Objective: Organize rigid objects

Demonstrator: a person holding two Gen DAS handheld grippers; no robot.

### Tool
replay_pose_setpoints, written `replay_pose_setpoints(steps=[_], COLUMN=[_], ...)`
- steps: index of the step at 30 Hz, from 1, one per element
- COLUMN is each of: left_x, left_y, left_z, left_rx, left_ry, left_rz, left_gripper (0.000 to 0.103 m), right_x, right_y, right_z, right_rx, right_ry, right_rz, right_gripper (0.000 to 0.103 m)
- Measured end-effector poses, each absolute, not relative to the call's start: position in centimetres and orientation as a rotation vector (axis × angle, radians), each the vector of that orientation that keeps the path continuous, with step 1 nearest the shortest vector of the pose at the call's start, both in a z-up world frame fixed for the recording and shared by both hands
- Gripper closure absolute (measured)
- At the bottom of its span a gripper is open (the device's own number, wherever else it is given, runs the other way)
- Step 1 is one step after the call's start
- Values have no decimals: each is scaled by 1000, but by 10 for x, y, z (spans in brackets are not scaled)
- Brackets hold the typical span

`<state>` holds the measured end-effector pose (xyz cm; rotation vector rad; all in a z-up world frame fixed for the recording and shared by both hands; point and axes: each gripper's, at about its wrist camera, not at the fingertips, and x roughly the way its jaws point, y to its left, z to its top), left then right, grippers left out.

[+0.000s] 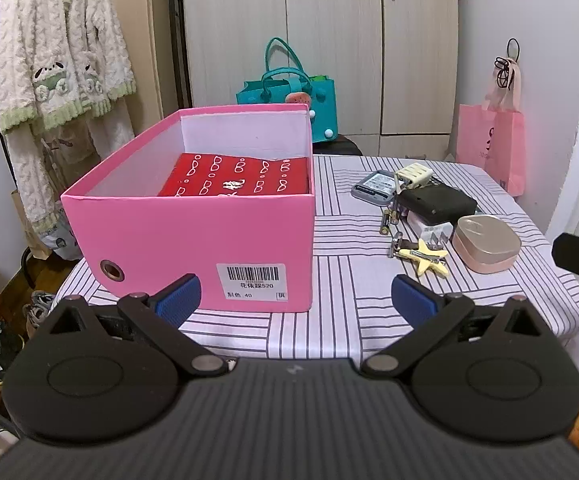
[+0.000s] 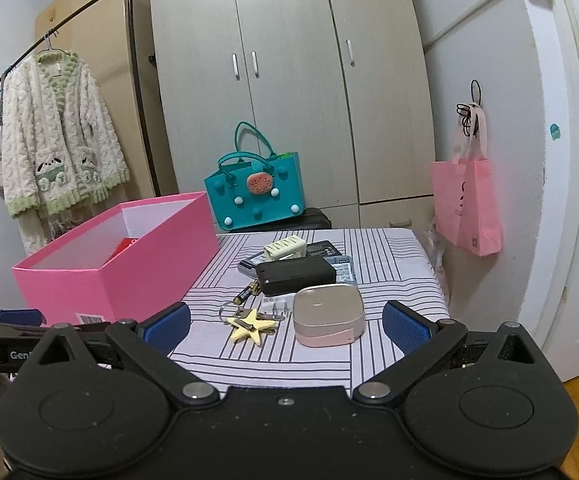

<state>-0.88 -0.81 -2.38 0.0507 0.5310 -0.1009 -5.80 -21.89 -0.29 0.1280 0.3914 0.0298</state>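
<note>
Right wrist view shows the loose rigid items clustered on the striped tablecloth [image 2: 369, 256] to the right of the open pink cardboard box [image 2: 101, 272]: a rounded rose-gold metal case [image 2: 328, 314] nearest the camera, a yellow star-shaped keychain with keys [image 2: 252, 324] just beside it on the box side, a white plug adapter [image 2: 276, 303] behind the star, a small battery [image 2: 244, 294], a black rectangular power bank [image 2: 295, 276] farther back, grey flat devices under and behind it, and a cream ribbed clip-like piece [image 2: 284, 249] on top of the pile. Inside the pink box lies a red patterned flat package [image 1: 235, 176], so the box looks like the collecting place. Nothing is gripped yet. The likely trouble is the crowding: the star keychain, plug and battery lie touching or nearly so, and a grab at one could drag or roll another, the battery especially, toward the table edge. The smooth rose-gold case may also slip from the pads if pinched near its rounded corners. The right gripper [image 2: 287, 322] hovers low at the near table edge, level, its blue-padded jaws spread wide and framing the star and case. The left gripper [image 1: 295, 296] hangs before the box's labelled front wall, jaws likewise wide apart and empty.
</note>
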Motion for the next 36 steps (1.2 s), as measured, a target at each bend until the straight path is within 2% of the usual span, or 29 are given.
replay_pose_setpoints(steps=[6,13,18,21,24,29,36], left_x=[-7,-1,1,2,17,70,156], left_y=[-7,-3,11,28,43,67,100], left_z=[-25,-16,8,31,51,65,47], left_rx=[54,64,131,206,294,302,268], left_ry=[546,560,506,395,357,488,682], left_rz=[-113,-152,-172,-200,-171,-174,-134], left_gripper=[0,0,0,0,0,0,3], right_x=[-57,-49,-26,-9,5,22,51], right_y=[-214,-220,-225,-233,-239,-246,-250], right_z=[-5,-8,-12,-19,-28,-46,-63], right_rx=[106,158,129,148,133,84,53], right_ry=[397,337,339,373,408,457,558], right_rz=[46,125,140,146,106,44,24], right_gripper=[1,7,17,18,18,18,18])
